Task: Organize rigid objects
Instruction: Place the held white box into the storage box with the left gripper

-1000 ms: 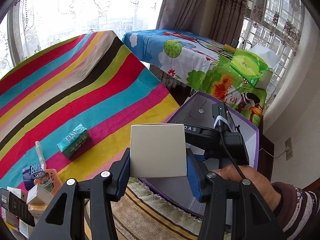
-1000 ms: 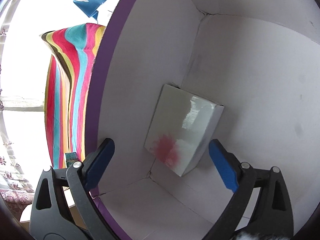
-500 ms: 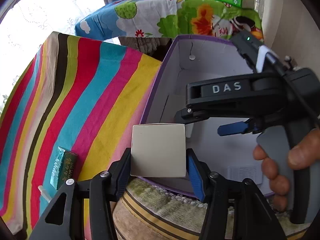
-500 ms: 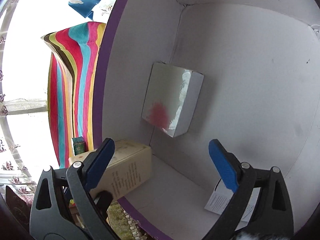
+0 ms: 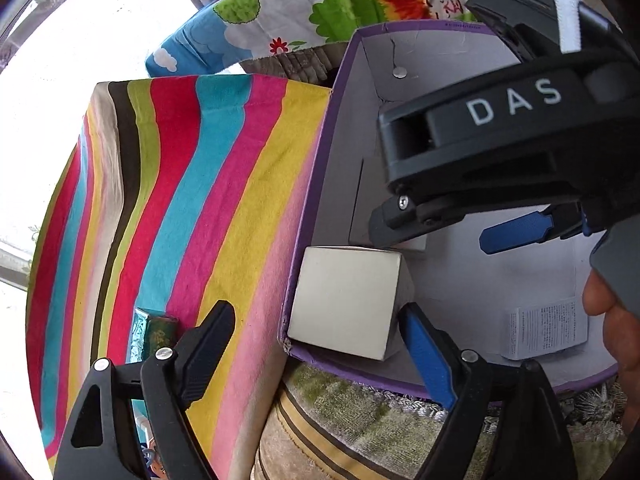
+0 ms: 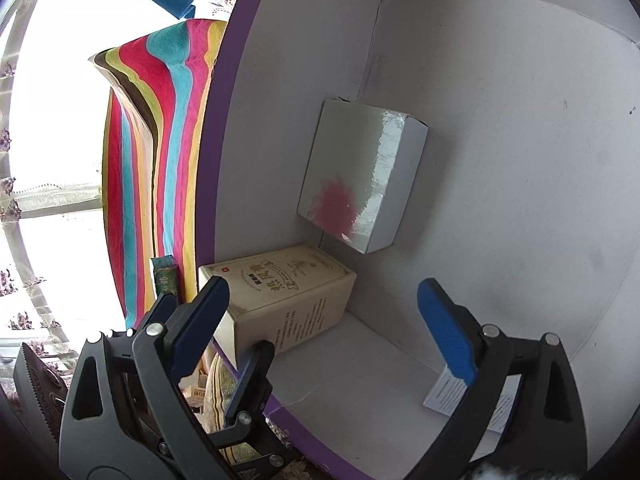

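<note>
A cream tea box (image 5: 346, 300) lies in the near left corner of the purple storage box (image 5: 340, 80); it also shows in the right wrist view (image 6: 288, 300). My left gripper (image 5: 316, 344) is open around it, jaws wide, the right pad near the box's side. A white box with a red smudge (image 6: 360, 176) lies further inside the purple box (image 6: 224, 120). My right gripper (image 6: 324, 320) is open and empty over the purple box; it shows in the left wrist view (image 5: 516, 232).
A striped cloth (image 5: 180, 200) covers the table at left, with a small green packet (image 5: 158, 332) on it. A paper leaflet (image 5: 548, 332) lies on the purple box's floor. A woven rug (image 5: 360, 420) lies below. A floral-covered table (image 5: 320, 8) stands behind.
My left gripper carried the cream box into the purple box's near corner and opened, letting it go. My right gripper drew back slightly and stayed open.
</note>
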